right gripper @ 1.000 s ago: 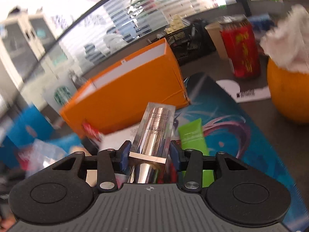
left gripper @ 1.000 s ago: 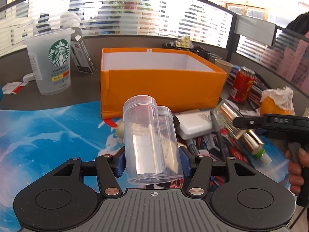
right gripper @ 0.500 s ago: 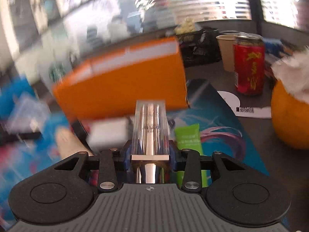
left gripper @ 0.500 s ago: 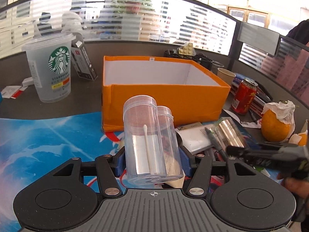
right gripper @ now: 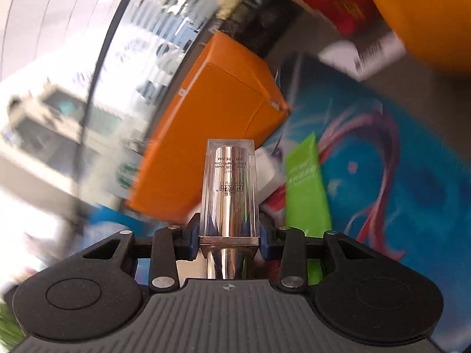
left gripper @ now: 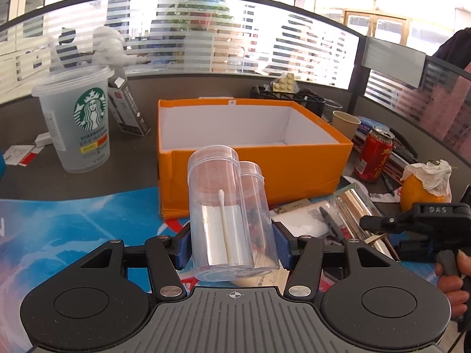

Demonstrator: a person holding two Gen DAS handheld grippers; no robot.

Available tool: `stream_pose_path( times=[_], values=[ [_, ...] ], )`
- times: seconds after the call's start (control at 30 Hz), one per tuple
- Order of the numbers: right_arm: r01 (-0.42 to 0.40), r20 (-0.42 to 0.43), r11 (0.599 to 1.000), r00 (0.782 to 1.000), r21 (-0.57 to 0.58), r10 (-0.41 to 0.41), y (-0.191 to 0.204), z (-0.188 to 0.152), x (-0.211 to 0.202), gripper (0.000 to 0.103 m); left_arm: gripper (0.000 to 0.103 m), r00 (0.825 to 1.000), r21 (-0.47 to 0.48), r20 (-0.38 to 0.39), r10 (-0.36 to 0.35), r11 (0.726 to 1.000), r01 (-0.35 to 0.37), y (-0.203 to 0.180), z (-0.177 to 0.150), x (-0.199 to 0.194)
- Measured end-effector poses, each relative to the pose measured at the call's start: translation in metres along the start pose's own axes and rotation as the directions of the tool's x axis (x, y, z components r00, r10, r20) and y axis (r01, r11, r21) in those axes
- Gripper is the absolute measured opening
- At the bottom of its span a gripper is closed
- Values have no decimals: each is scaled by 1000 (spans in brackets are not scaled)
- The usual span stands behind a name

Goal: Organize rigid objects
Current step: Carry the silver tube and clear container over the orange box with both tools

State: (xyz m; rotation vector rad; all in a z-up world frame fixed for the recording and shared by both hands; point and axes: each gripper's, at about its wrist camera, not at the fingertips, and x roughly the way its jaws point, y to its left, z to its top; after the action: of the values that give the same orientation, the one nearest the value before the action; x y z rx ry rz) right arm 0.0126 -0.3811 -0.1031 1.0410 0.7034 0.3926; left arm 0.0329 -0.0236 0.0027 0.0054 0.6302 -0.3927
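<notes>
My left gripper (left gripper: 231, 245) is shut on a clear plastic canister (left gripper: 226, 214) with a flip lid and a cotton swab (left gripper: 224, 229) inside, held above the blue mat in front of the open orange box (left gripper: 253, 158). My right gripper (right gripper: 226, 239) is shut on a silver cosmetic tube in a clear square casing (right gripper: 229, 188), and its view is rolled, with the orange box (right gripper: 212, 123) tilted behind. In the left wrist view that gripper (left gripper: 412, 223) and the silver tube (left gripper: 357, 206) sit low at the right, held by a hand (left gripper: 452, 282).
A Starbucks cup (left gripper: 78, 120) and a small carton (left gripper: 128, 110) stand left of the box. A red can (left gripper: 374, 158), paper cup (left gripper: 346, 123) and tissue-topped orange (left gripper: 424, 185) are on the right. A green tube (right gripper: 306, 188) and white charger (left gripper: 300, 220) lie on the mat.
The left gripper has risen slightly with the canister, showing more of the box's inside. The right gripper has rolled and dropped lower on the right, still holding the silver tube.
</notes>
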Motion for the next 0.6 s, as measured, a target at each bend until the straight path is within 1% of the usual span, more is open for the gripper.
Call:
stream_pose_path(
  times=[0.07,0.13,0.23,0.3,0.43,0.53,0.6],
  values=[
    [-79,-14,993,997,89,80,-6,0,0,35,54,1000,-3,-1,-9,1000,9,0,4,2],
    [-129,-24,983,991,133,133,-2,1,2,35,54,1000,-11,-6,-21,1000,21,0,12,4],
    [-187,-29,973,981,134,192,17,8,4,35,54,1000,-22,4,-29,999,29,2,28,6],
    [-220,-28,968,974,121,225,30,17,7,35,54,1000,-10,18,-16,1000,17,0,41,7],
    [-270,-23,958,962,101,273,53,43,20,35,54,1000,-9,16,3,1000,-2,2,66,18],
    [-280,-22,955,959,95,283,66,65,32,35,54,1000,-14,-1,7,1000,-7,5,85,32],
    [-275,-21,957,960,94,278,73,82,42,35,54,999,-19,-15,31,999,-31,8,99,45]
  ],
)
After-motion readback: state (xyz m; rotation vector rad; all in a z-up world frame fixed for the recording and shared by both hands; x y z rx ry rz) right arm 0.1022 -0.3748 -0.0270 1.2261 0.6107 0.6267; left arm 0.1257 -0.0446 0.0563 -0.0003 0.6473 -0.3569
